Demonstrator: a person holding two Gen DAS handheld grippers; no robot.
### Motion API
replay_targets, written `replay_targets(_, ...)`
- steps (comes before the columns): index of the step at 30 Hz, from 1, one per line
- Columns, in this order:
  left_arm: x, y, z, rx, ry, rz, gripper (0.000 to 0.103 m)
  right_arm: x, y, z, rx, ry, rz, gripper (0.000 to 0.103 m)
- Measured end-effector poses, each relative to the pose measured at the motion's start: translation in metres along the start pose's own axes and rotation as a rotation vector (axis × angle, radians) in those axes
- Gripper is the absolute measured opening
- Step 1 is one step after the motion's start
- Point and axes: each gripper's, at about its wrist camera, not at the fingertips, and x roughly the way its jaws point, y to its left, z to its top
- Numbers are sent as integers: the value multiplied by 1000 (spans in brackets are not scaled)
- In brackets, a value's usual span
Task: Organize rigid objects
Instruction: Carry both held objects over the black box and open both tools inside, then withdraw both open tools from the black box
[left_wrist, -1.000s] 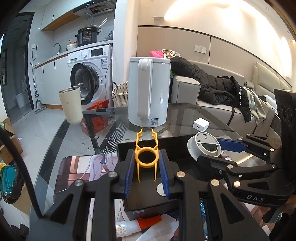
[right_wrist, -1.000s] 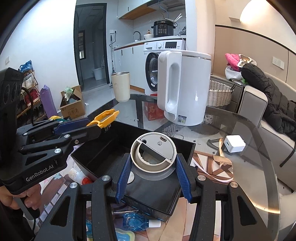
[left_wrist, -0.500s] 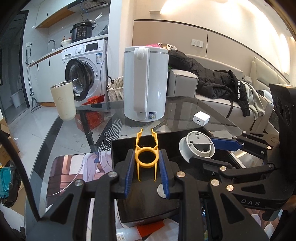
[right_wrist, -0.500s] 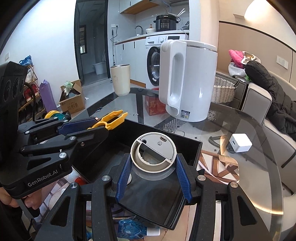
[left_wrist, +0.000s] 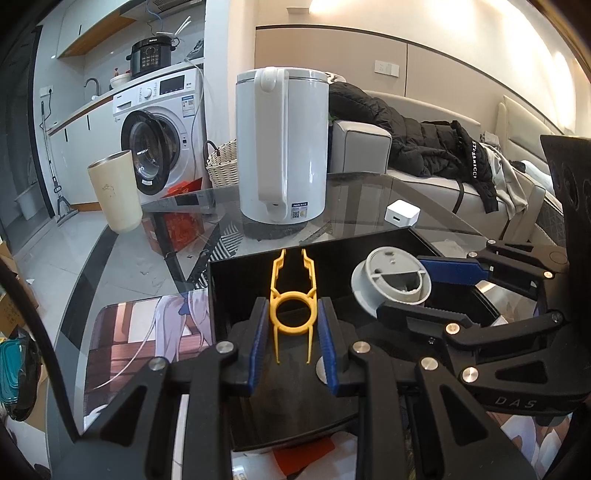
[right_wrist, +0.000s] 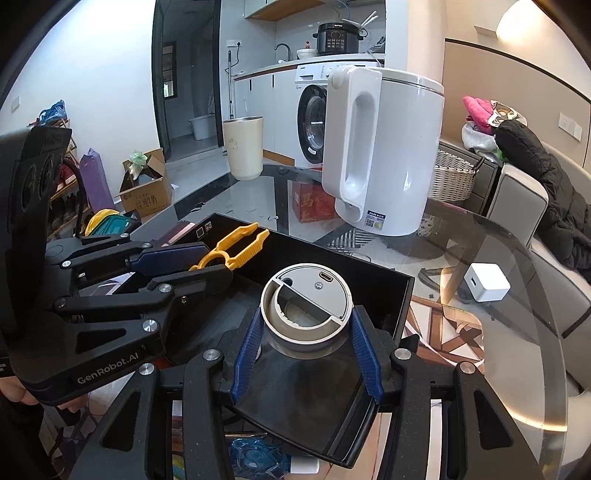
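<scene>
Starting at the left, a cream tumbler (left_wrist: 115, 192) stands at the glass table's (left_wrist: 369, 192) far edge, and nearer us our left gripper (left_wrist: 291, 328) pinches a yellow clip (left_wrist: 292, 306) by its ring, held over the black tray (left_wrist: 236, 280). Beyond the tray a white kettle (left_wrist: 282, 147) rises in the middle of the table, blocking the way forward, with a small white cube (left_wrist: 402, 213) on the glass to its right. To the right our right gripper (right_wrist: 306, 343) is closed on a round grey lid (right_wrist: 306, 310), also over the tray.
</scene>
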Motion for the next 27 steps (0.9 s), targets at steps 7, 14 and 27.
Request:
replay_targets(7,-9,1,-2,-26,-3,-9,50,-13,0,-3,21,-27,7,61)
replay_targets(14,-33,11,-8,-89,-30,14,88,-53,2,-10,44,-149,-23,102)
replay_targets(27,-67,33,-37,-183,-37,64,103,-74,-1,-27,104,-136,-37,102)
